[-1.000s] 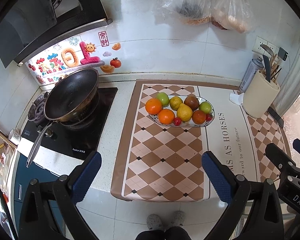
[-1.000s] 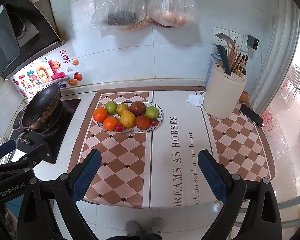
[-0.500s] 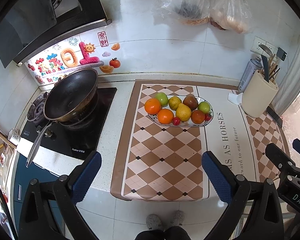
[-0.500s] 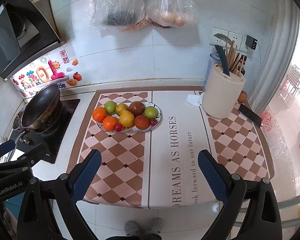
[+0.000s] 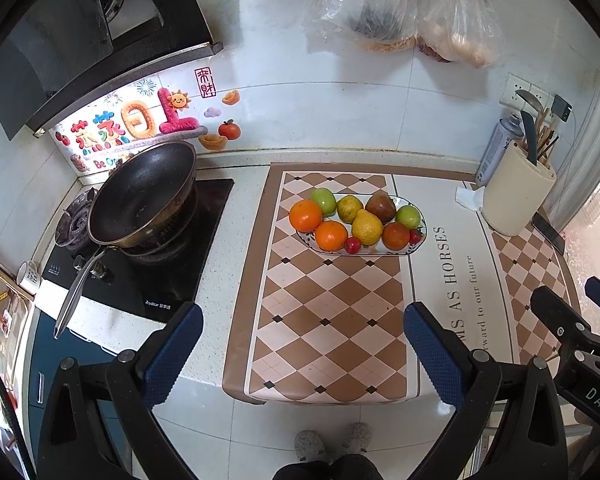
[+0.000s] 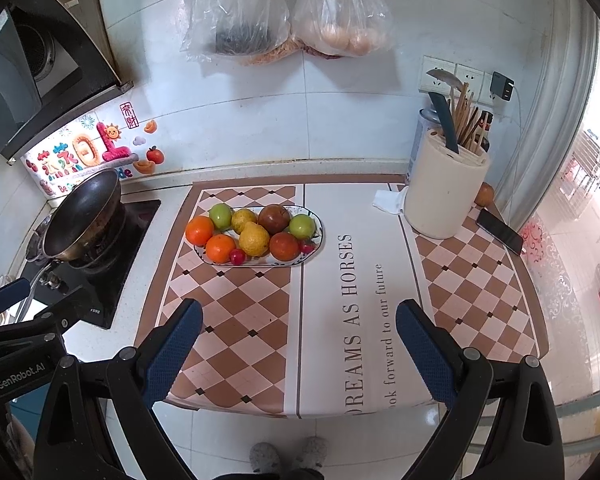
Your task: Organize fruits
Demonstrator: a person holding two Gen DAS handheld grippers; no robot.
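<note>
An oval patterned plate sits on the checkered mat, piled with fruit: oranges, green apples, a yellow pear, a dark red fruit and a small red one. My left gripper hangs open over the mat's front edge, well short of the plate. The right gripper is also open, empty, near the counter's front, right of the left one.
A black wok rests on the stove at the left. A cream utensil holder stands at the back right, with a phone, a tissue and an orange nearby. Plastic bags hang on the wall. Feet show below.
Both grippers have drifted back very slightly from the counter; the plate and fruit appear a touch farther. Nothing was grasped or moved.
</note>
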